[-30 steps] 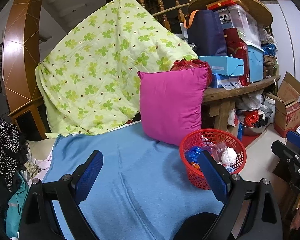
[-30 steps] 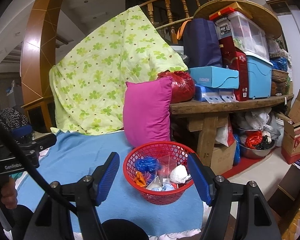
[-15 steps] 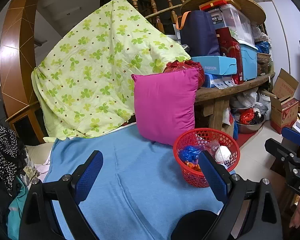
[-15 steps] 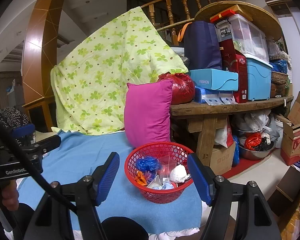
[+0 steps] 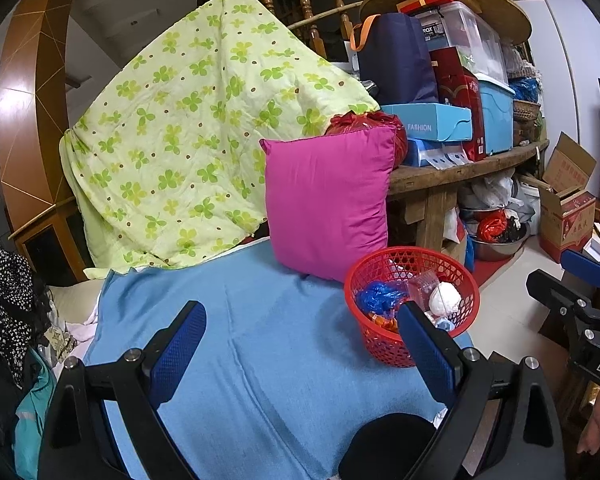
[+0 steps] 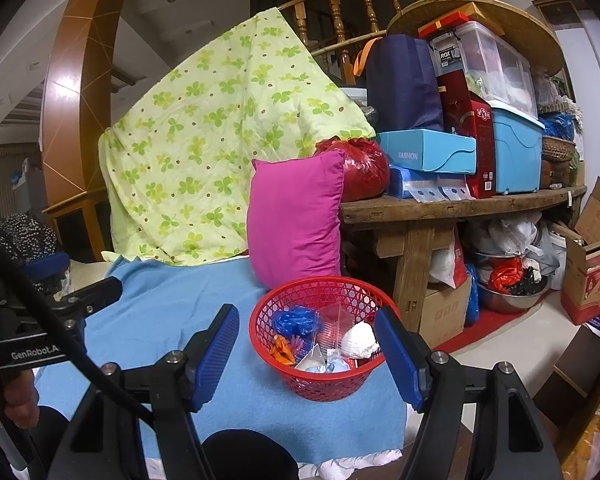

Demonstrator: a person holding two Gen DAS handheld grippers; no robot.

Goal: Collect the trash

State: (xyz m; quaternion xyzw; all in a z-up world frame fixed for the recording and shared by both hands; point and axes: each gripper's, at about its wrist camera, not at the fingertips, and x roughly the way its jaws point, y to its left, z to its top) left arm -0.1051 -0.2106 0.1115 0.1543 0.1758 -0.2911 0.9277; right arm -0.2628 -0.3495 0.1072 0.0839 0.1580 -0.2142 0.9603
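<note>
Red plastic mesh forms the basket (image 6: 324, 340), which stands on the blue blanket (image 5: 260, 360) at its near right corner, just in front of the magenta pillow (image 5: 328, 204). Inside it lie the collected scraps: a crumpled blue bag (image 6: 296, 320), a white wad (image 6: 360, 338), an orange wrapper (image 6: 282, 350) and a clear plastic piece (image 6: 332, 324). No loose trash shows on the open blanket, so the collecting appears close to done (a judgement from these views only).

The right gripper (image 6: 308, 356) hovers before the basket with its fingers spread wide and empty, framing the rim. The left gripper (image 5: 300, 344) hangs over the bare blanket to the left, fingers equally wide, holding nothing.

If the basket is to be handled next, a grip on the near rim suits best: the mesh wall is thin and flexible, so one finger should pass inside and one outside, closing gently. Keeping the basket level prevents light scraps spilling. Behind, a wooden table (image 6: 460, 204) carries boxes, and a green floral quilt (image 5: 204, 140) drapes at far left.
</note>
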